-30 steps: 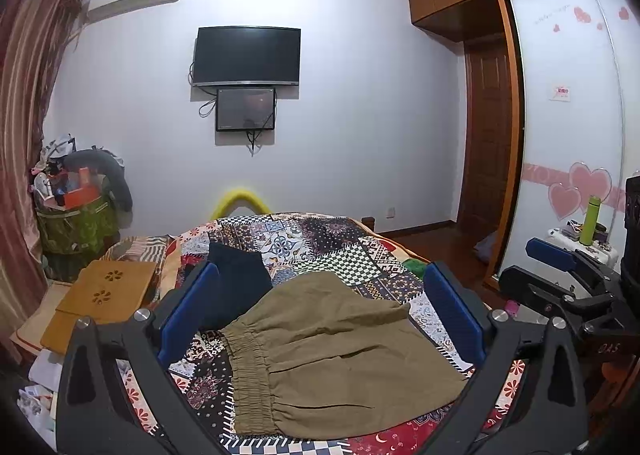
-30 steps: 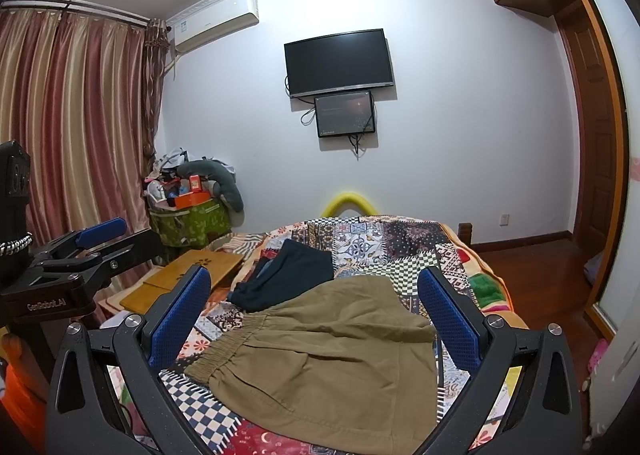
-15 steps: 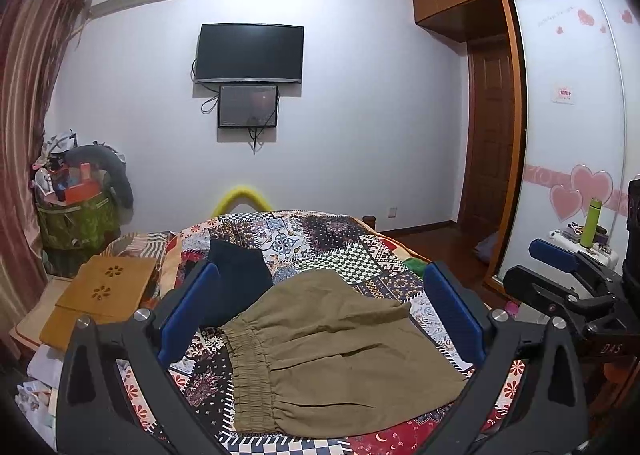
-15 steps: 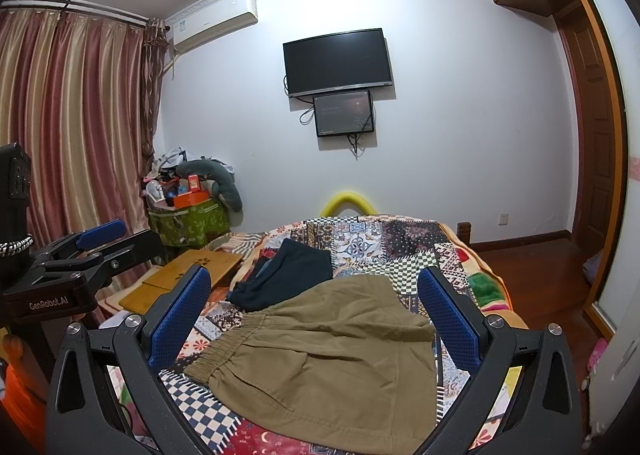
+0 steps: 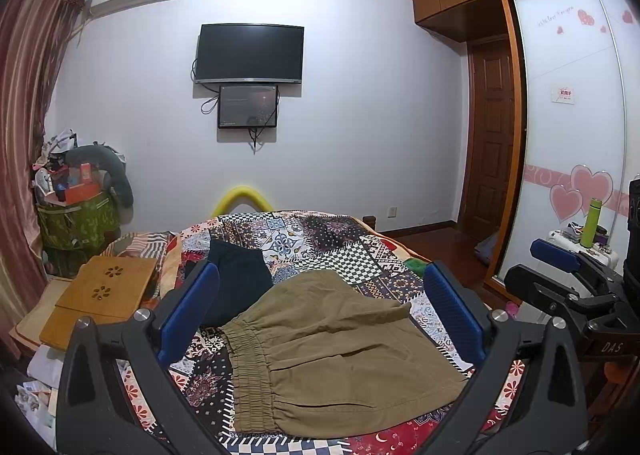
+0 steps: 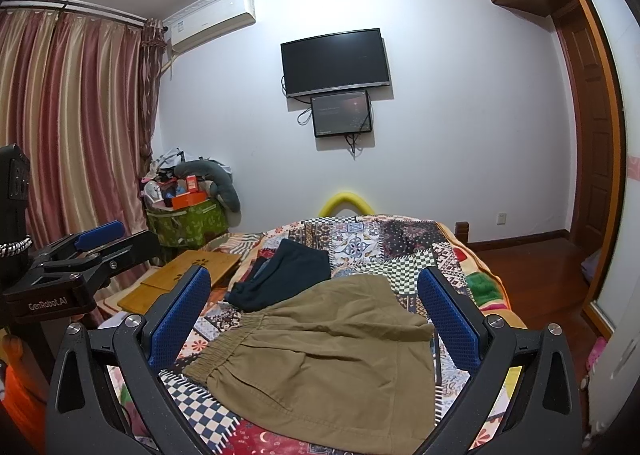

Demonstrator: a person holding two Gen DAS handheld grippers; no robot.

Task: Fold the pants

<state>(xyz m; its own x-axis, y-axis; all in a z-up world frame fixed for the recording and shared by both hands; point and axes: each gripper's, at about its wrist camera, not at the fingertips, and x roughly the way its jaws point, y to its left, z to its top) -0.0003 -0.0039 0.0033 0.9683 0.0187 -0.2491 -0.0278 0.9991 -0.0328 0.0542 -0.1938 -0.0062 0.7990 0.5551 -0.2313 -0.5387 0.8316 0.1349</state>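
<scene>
Olive-brown pants [image 5: 340,347] lie folded on the patchwork bedspread [image 5: 320,239], elastic waistband to the left; they also show in the right wrist view [image 6: 332,359]. My left gripper [image 5: 320,307] hovers above the pants, open, nothing between its blue pads. My right gripper [image 6: 316,311] is likewise open and empty above them. From the left wrist view the right gripper [image 5: 568,275] appears at the right edge; from the right wrist view the left gripper [image 6: 80,251] appears at the left edge.
A dark folded garment [image 5: 236,283] lies behind the pants on the bed. A wooden lap table [image 5: 104,291] sits left of the bed, with a green basket of clutter [image 5: 76,219] beyond. A wardrobe with heart stickers [image 5: 572,135] stands right; a green bottle [image 5: 591,221] stands near it.
Both grippers stay open. The left wrist view has tilted slightly, shifting the scene a little; the pants have not moved.
</scene>
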